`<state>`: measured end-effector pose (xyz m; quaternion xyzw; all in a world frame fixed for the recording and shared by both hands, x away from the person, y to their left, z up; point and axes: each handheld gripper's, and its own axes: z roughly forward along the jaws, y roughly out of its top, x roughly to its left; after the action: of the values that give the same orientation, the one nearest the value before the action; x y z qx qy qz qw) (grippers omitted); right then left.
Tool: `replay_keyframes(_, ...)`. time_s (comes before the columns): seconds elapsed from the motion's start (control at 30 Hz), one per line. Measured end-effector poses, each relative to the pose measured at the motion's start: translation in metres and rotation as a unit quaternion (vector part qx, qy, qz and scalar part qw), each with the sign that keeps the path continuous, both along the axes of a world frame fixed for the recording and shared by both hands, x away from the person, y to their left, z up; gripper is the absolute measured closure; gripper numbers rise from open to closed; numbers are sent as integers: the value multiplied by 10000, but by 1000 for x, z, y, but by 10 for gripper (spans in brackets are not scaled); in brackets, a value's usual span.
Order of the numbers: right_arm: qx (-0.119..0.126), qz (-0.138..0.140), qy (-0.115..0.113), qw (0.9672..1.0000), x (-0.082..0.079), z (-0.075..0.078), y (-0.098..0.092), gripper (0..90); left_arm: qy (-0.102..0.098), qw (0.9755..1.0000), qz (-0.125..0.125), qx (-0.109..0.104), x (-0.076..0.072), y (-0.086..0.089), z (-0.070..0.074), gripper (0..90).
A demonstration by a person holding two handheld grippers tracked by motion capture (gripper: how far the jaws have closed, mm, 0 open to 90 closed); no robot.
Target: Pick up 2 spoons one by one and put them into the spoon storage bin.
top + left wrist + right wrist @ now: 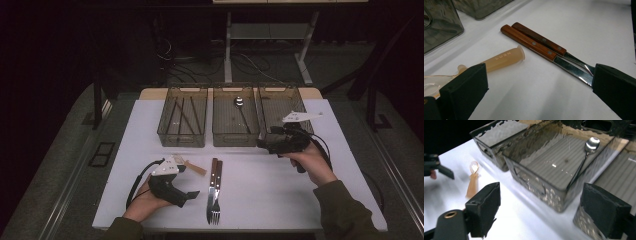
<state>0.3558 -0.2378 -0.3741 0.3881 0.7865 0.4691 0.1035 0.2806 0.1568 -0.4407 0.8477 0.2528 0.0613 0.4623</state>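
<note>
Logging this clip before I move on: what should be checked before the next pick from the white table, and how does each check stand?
1. Right gripper jaws open, nothing between them: ok.
2. Left gripper jaws open, nothing held: ok.
3. Wooden-handled knife and wooden-handled fork lying side by side, unobstructed: ok.
4. Translucent plastic spoon free on the white table: ok.
5. Metal spoon inside the middle clear bin: ok.

The high view looks forward and down over the whole white table (pixel 280 195). Each gripper view sits low and close. All 3 share the translucent spoon (pixel 192 167) (pixel 504 59) (pixel 472 182).
</note>
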Motion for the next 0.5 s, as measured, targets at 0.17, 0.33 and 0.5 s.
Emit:
replay_keyframes(0.17,142,-37,-56,9999,-20,-9,-18,138,-1,10000,10,67,1,0,0,0)
replay_keyframes(0.33,150,-51,-125,9998,-42,-24,-36,135,11,10000,43,87,3,0,0,0)
replay_keyframes(0.5,-49,-147,-129,9998,-62,-41,-49,135,-12,9999,69,122,5,0,0,0)
